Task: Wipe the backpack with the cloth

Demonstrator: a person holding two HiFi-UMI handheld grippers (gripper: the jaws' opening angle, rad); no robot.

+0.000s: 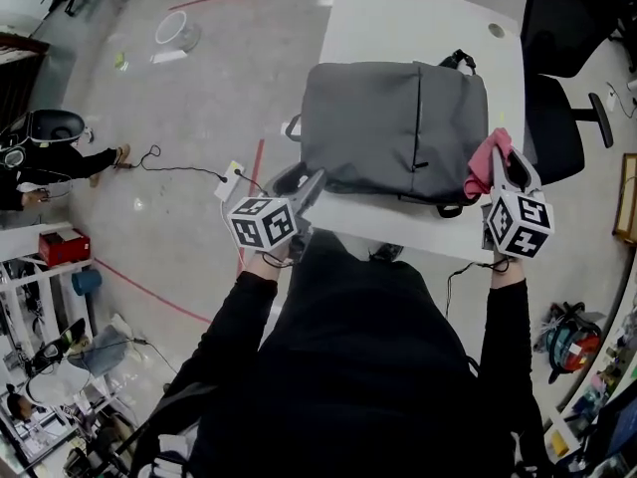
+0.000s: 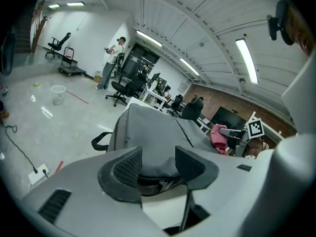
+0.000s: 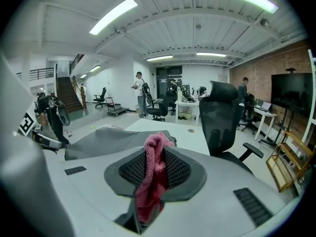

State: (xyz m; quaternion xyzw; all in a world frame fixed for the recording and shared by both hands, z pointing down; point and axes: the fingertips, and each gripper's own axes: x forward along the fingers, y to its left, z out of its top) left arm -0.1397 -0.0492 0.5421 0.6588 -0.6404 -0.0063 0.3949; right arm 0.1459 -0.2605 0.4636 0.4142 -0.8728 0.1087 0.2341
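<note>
Grey backpack [image 1: 393,127] lay flat on the white table [image 1: 398,18]. Pink cloth [image 1: 485,164] hung at the backpack's near right corner, pinched between the nearly closed jaws of the right gripper [image 1: 506,167]. Left gripper [image 1: 311,189] was at the backpack's near left corner, jaws wide apart, gripping nothing. Black office chair [image 1: 552,88] stood right of the backpack.

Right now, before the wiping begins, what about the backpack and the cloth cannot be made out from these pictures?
Underside of the backpack: head view, it lies flat on the table.
Near edge of the backpack: left gripper view, partly covered by the fingers of the left gripper.
Full size of the cloth: right gripper view, bunched between the fingers of the right gripper.
Stains on the backpack: too small to tell in any view.
</note>
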